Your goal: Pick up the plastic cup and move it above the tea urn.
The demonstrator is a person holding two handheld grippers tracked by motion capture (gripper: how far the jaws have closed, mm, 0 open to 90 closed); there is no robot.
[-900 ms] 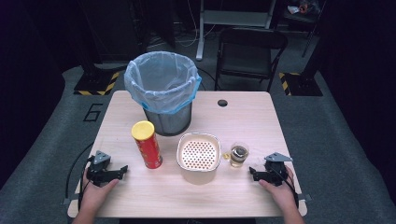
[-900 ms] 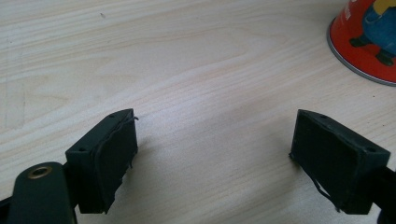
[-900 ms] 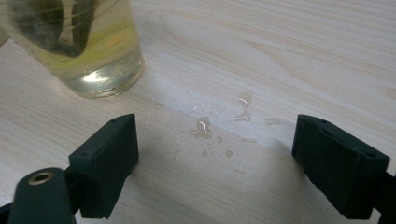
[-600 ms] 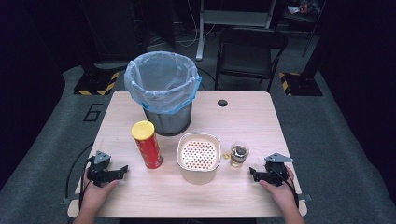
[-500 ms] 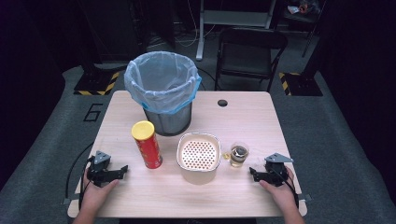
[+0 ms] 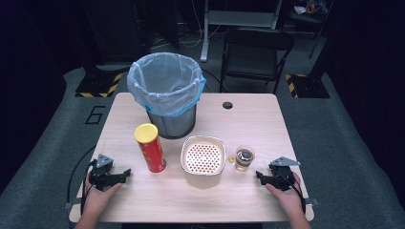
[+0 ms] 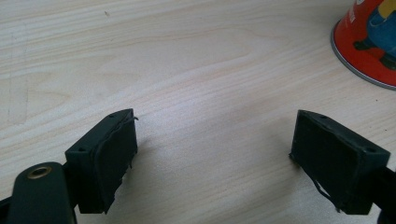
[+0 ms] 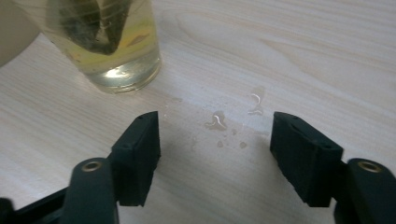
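Observation:
My left gripper [image 6: 125, 173] rests on the table near its front left, jaws open and bare in the left gripper view [image 7: 212, 158]. A red chip can with a yellow lid [image 6: 150, 148] stands to its right; its base [image 7: 369, 42] shows at the top right of that view. My right gripper [image 6: 259, 175] lies at the front right, open with nothing between its jaws [image 8: 215, 154]. Just ahead of it stands a glass of yellowish tea with a tea bag [image 6: 244, 158] [image 8: 105, 42]. A few water drops [image 8: 219, 123] lie on the wood in front of the right jaws.
A metal bin with a blue liner [image 6: 166, 93] stands at the back middle of the table [image 6: 258, 124]. A cream bowl with a perforated insert [image 6: 203, 160] sits between can and glass. A round cable hole [image 6: 228, 105] lies far right. A black chair [image 6: 255, 52] stands behind the table.

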